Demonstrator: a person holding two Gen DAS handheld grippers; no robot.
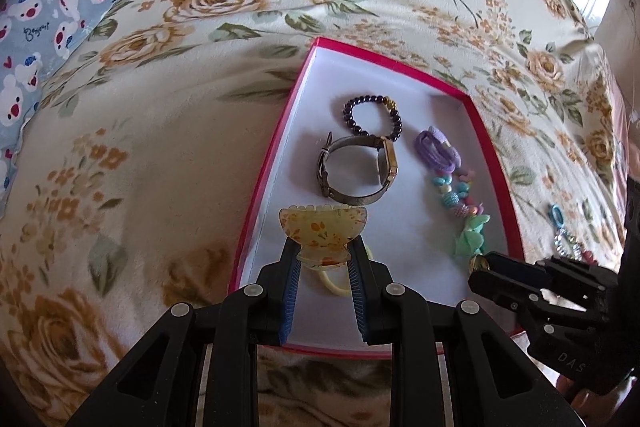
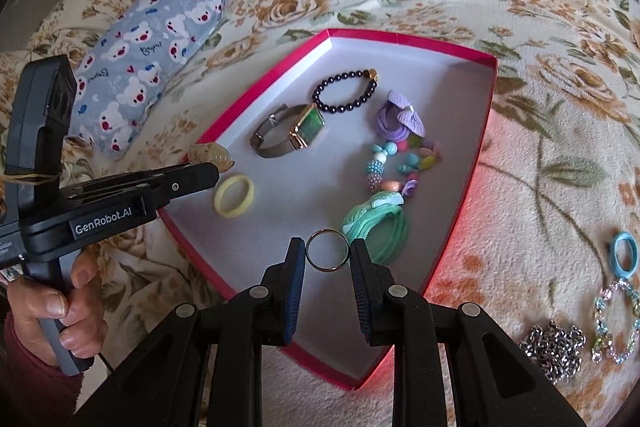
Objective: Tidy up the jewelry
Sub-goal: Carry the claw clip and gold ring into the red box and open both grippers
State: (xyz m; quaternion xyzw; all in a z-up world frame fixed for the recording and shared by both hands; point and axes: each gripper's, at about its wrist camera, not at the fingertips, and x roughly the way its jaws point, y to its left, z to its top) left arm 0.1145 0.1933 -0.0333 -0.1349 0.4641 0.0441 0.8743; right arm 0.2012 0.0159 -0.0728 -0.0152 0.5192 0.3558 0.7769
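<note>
A red box with a white inside lies on the floral bedspread. In it lie a dark bead bracelet, a watch, a purple hair tie, a colourful bead string, a green scrunchie and a yellow ring. My left gripper is shut on an amber hair claw over the box's near left part. My right gripper is shut on a thin metal ring above the box's near corner.
A blue bear-print pillow lies left of the box. On the bedspread right of the box lie a blue ring, a crystal bracelet and a silver chain heap.
</note>
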